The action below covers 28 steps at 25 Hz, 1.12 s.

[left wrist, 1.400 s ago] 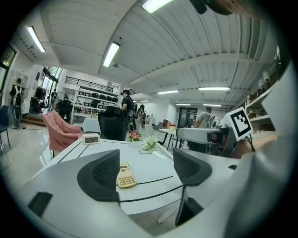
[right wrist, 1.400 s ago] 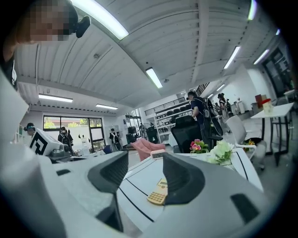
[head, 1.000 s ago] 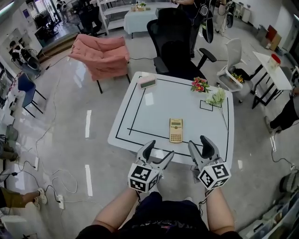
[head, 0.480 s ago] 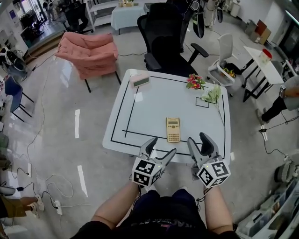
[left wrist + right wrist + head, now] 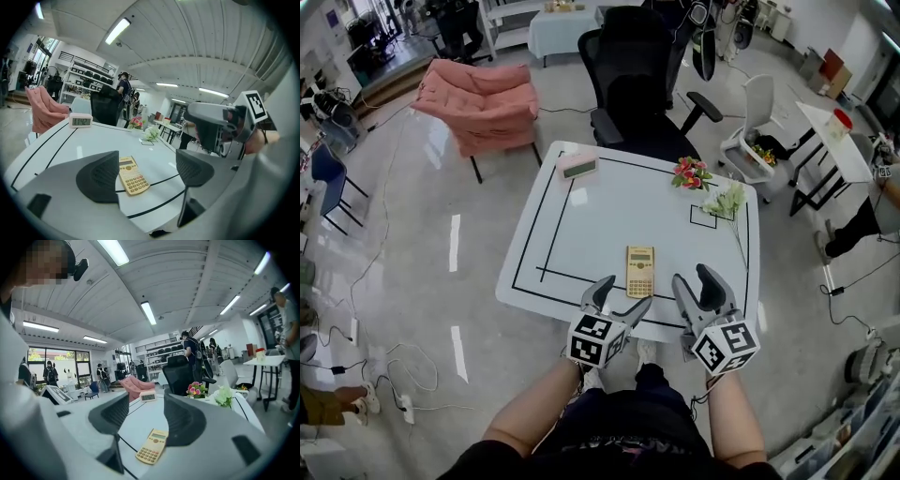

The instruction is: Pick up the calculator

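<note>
A yellow calculator (image 5: 640, 271) lies flat on the white table (image 5: 591, 225), near its front edge and inside the black line. It also shows as the calculator (image 5: 131, 174) in the left gripper view and the calculator (image 5: 153, 446) in the right gripper view. My left gripper (image 5: 622, 304) hovers open at the table's front edge, just left of and nearer than the calculator. My right gripper (image 5: 700, 286) is open to the calculator's right. Neither touches it, and both hold nothing.
A small pink clock (image 5: 577, 165) stands at the table's far left corner. Pink flowers (image 5: 691, 173) and a white flower sprig (image 5: 727, 201) lie at the far right. A black office chair (image 5: 639, 84) stands behind the table, a pink armchair (image 5: 483, 103) to the far left.
The table and calculator have slid slightly left and nearer in the head view. Both grippers stay open and have edged closer to the calculator's near end.
</note>
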Motion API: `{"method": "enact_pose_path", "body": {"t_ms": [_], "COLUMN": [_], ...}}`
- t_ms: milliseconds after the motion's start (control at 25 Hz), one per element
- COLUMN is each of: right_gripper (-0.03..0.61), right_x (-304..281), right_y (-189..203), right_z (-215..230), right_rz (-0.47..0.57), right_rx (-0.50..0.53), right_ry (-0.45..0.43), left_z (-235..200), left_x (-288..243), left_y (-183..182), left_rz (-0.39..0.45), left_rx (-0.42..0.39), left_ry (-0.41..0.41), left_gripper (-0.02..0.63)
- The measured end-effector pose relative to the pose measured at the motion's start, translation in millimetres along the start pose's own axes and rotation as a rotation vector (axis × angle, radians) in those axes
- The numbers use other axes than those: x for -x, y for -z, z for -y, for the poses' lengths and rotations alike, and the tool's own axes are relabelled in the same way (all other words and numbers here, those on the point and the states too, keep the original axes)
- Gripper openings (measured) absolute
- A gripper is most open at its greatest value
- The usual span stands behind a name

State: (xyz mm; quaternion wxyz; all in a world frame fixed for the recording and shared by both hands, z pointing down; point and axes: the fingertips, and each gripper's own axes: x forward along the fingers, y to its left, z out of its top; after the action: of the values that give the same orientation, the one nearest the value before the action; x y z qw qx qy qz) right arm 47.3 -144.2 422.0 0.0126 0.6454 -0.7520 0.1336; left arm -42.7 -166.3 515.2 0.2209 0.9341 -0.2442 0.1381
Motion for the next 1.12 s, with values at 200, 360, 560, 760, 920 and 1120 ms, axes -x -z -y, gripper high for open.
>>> {"method": "enact_pose_path", "body": {"t_ms": [200, 360, 560, 760, 920, 1120], "right_gripper": [0.218, 0.218, 0.218, 0.218, 0.218, 0.218], "right_x": [-25, -44, -58, -65, -71, -82], "right_y": [7, 18, 31, 43, 52, 62], "right_z": [23, 41, 63, 83, 93, 96], "right_rz": [-0.038, -0.065, -0.098, -0.135, -0.16, -0.189], "right_rx": [-0.016, -0.032, -0.051, -0.071, -0.094, -0.108], "right_ry": [-0.084, -0.139, -0.185, -0.214, -0.24, -0.28], "left_z": [-2, -9, -12, -22, -32, -39], "left_x": [-27, -51, -81, -101, -109, -119], "left_y": [9, 22, 47, 72, 85, 99], "left_rz": [-0.031, -0.079, -0.149, -0.22, -0.256, -0.301], "left_rx": [0.043, 0.057, 0.071, 0.086, 0.098, 0.103], "left_ry": [-0.065, -0.116, -0.177, -0.262, -0.334, -0.389], "left_gripper": [0.367, 0.37, 0.379, 0.393, 0.398, 0.403]}}
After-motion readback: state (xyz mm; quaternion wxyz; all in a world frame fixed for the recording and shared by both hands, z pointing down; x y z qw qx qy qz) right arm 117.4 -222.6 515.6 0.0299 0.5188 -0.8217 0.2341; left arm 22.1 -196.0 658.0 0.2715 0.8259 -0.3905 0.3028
